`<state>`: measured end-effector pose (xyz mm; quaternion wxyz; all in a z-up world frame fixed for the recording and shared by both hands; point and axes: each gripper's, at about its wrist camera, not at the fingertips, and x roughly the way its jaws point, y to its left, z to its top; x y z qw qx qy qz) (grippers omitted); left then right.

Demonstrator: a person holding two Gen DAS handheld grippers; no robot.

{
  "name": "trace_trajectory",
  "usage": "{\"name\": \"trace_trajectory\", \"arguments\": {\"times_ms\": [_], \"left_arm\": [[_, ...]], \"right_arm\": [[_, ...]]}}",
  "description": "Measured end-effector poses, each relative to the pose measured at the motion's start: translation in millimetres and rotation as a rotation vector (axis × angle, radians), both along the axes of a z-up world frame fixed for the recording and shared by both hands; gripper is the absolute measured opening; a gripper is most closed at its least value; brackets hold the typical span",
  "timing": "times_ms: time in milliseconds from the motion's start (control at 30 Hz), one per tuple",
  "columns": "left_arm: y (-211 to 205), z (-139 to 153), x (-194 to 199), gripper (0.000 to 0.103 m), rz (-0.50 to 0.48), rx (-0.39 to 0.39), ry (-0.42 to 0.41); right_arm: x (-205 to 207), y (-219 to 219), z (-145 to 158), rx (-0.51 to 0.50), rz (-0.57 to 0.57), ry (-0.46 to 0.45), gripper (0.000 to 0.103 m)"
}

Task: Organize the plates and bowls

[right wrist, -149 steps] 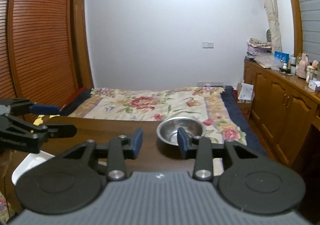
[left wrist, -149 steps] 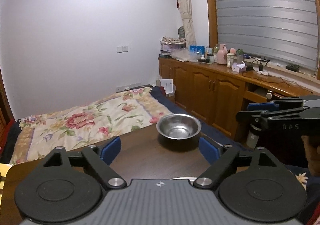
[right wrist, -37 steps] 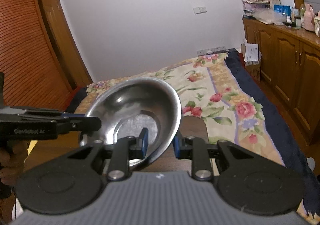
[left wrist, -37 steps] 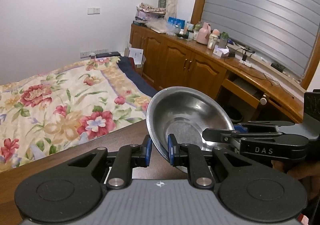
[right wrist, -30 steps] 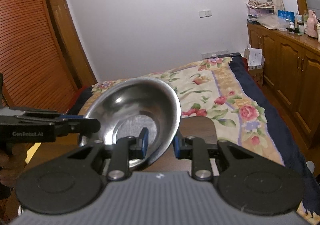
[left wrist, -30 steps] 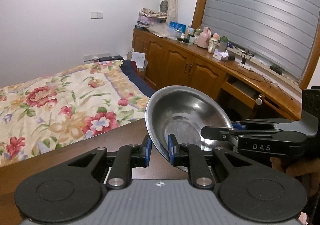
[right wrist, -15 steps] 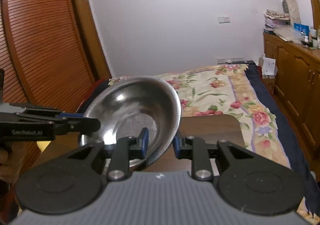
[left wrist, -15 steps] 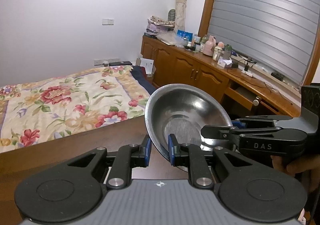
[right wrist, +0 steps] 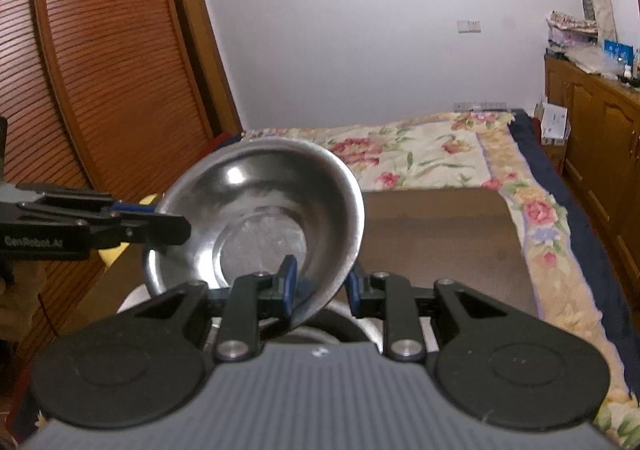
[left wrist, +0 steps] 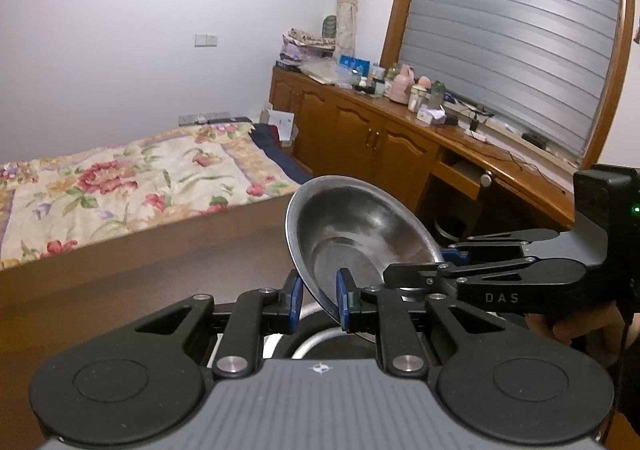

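A steel bowl [left wrist: 360, 234] [right wrist: 256, 209] hangs tilted above the dark wooden table [left wrist: 180, 274], held from two sides. My left gripper [left wrist: 318, 292] is shut on its near rim, one blue pad inside and one outside. My right gripper [right wrist: 320, 286] is shut on the opposite rim the same way. Each gripper shows in the other's view: the right gripper [left wrist: 420, 262] from the right, the left gripper [right wrist: 164, 219] from the left. Directly below the held bowl lies the rim of a second steel bowl [right wrist: 360, 320] [left wrist: 316, 338], mostly hidden.
A bed with a floral cover [left wrist: 120, 185] [right wrist: 460, 153] lies beyond the table's far edge. Wooden cabinets with bottles on top [left wrist: 380, 137] run along the right. Louvred wardrobe doors [right wrist: 100, 69] stand at the left. A person's hand [left wrist: 580, 326] holds the right gripper.
Five seconds ago the bowl stood on the table and both grippers were open. Over the last second both grippers, still shut on it, carried it leftward over the table.
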<state>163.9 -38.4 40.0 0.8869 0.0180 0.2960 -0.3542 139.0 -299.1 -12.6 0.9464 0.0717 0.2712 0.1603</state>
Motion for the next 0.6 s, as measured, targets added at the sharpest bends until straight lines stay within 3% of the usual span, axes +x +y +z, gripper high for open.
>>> {"name": "trace_trajectory", "arguments": {"times_ms": [600], "left_arm": [[2,-74,-27,0.021,0.02,0.045,0.103]], "right_arm": [[-23,11,-48,-0.024,0.018,0.098,0.027]]}}
